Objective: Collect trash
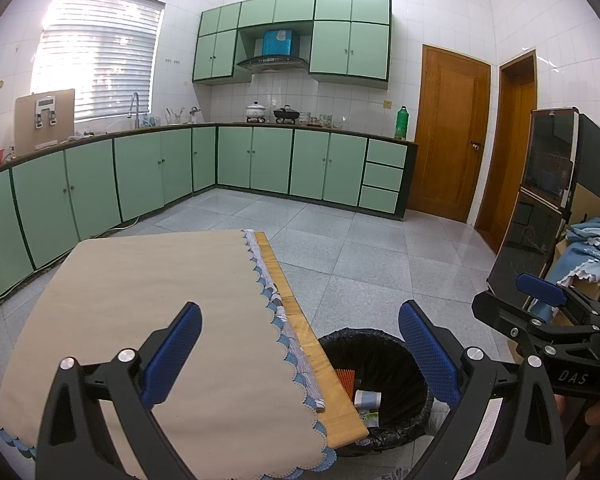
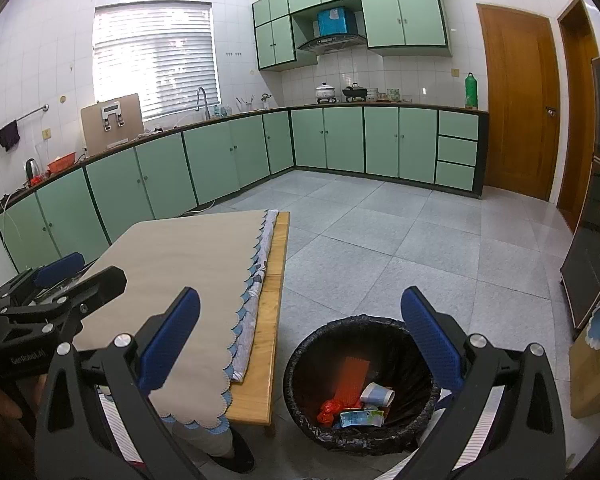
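Both hand-held grippers are released, jaws spread wide, nothing between the pads. Left hand-held gripper [image 1: 300,354] hangs over the tabletop [image 1: 300,316] edge; right hand-held gripper [image 2: 300,338] hangs beyond that edge, nearly above the trash bin [image 2: 300,364].

Trash sits inside the black-lined bin: an orange packet [image 2: 352,378] leaning on the inner wall, long axis roughly front-to-back, a crumpled paper cup [image 2: 376,394], a red wrapper [image 2: 330,408], and a small green-and-white carton [image 2: 362,418] lying flat at the bottom. The bin stands on the floor just beside the near corner of the tabletop, below and ahead of both grippers; the right one is nearer.

No loose trash shows on the beige cloth [image 1: 148,300] or on the bare wooden strip. My read: collection looks essentially complete, unless something lies outside both views.

Clearances: the tabletop edge runs close along the bin's left rim, so any drop from the left side needs to clear that lip. Floor [image 2: 400,248] to the right of the bin is open. The two grippers are near each other, not touching.
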Demonstrator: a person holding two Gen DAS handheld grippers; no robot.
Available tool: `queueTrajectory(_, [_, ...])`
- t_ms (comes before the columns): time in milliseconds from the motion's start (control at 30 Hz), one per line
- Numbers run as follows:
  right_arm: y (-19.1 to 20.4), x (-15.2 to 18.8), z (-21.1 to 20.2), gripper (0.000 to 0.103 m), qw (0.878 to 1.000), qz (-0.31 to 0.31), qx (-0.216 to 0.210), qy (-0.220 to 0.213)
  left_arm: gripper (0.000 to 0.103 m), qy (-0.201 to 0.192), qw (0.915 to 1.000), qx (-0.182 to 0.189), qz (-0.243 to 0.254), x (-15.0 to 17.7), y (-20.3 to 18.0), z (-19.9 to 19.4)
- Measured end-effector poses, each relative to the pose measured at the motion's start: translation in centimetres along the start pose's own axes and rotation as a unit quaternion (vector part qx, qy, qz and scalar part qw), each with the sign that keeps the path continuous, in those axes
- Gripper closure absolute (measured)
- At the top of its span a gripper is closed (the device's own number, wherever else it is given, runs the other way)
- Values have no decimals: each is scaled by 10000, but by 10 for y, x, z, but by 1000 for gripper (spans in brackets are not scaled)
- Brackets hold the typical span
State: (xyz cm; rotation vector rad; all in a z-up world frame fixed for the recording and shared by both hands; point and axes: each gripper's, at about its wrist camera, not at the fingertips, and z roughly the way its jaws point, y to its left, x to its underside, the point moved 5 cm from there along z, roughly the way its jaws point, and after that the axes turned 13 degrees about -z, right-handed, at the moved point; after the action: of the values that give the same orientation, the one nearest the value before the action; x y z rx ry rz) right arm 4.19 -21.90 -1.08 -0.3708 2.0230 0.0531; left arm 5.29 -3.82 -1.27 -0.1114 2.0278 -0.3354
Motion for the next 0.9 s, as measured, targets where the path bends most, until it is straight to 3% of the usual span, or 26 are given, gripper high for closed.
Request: queueTrajectory(900, [0,2,2,5,10000,38,4,2,6,12,10000,-7,-6,-1,2,0])
